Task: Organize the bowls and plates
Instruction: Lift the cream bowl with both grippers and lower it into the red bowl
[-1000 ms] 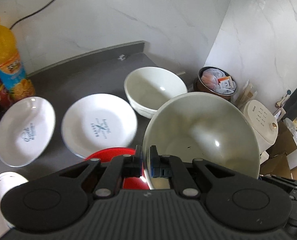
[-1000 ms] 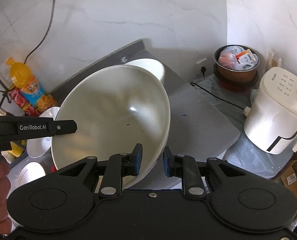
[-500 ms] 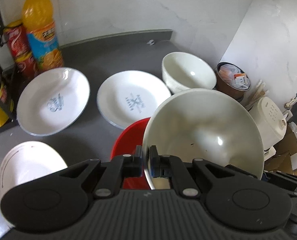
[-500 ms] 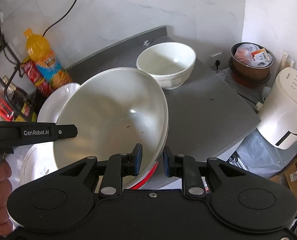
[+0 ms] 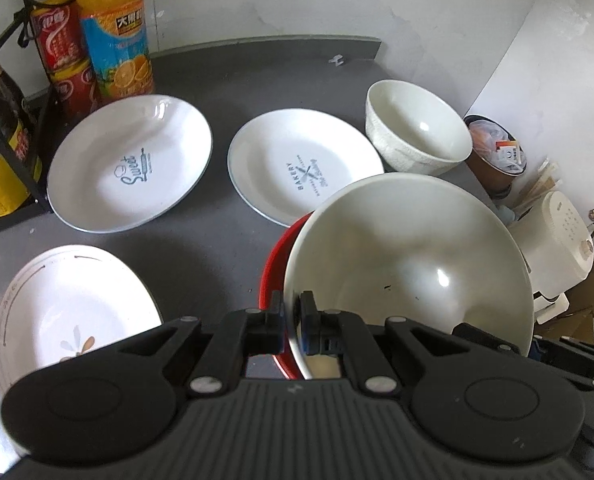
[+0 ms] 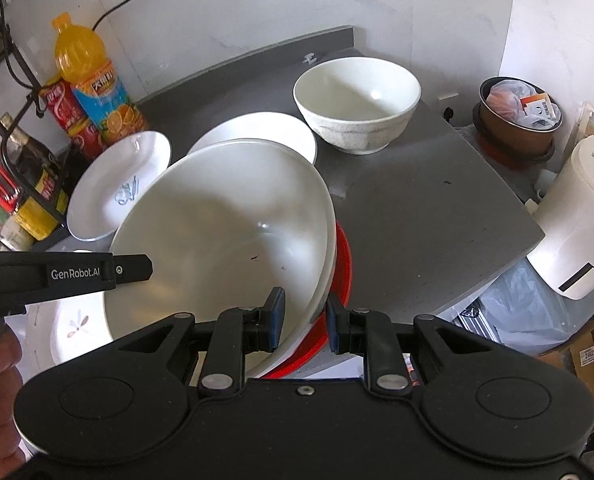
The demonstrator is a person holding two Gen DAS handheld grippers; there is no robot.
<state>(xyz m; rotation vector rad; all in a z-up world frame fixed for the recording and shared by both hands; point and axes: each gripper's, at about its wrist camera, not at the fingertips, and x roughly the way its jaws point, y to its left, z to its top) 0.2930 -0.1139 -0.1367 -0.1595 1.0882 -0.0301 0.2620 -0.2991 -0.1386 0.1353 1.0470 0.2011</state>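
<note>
Your left hand-held gripper [image 5: 292, 322] is clenched on the near rim of the large white bowl [image 5: 407, 268], which tilts up ahead of it over the red dish [image 5: 275, 256]. Your right hand-held gripper [image 6: 305, 322] straddles the opposite rim of the same bowl, fingers on either side with a gap showing, so released rather than pinching.

Beyond the left hand-held gripper, the "Bakery" plate [image 5: 305, 164] lies just past the red dish, with the "Sweet" plate [image 5: 131, 162] to its left and the flower plate [image 5: 73, 312] close on the near left. The deep white bowl [image 6: 357, 104] stands ahead and to the right, apart from the plates.

An orange drink bottle [image 5: 113, 28] and red cans [image 5: 63, 56] crowd the far left by a wire rack [image 5: 5, 128]. To the right of the right hand-held gripper the bench [image 6: 437, 208] is bare up to its edge; past the edge stand a white appliance [image 6: 581, 220] and a brown pot [image 6: 517, 120].
</note>
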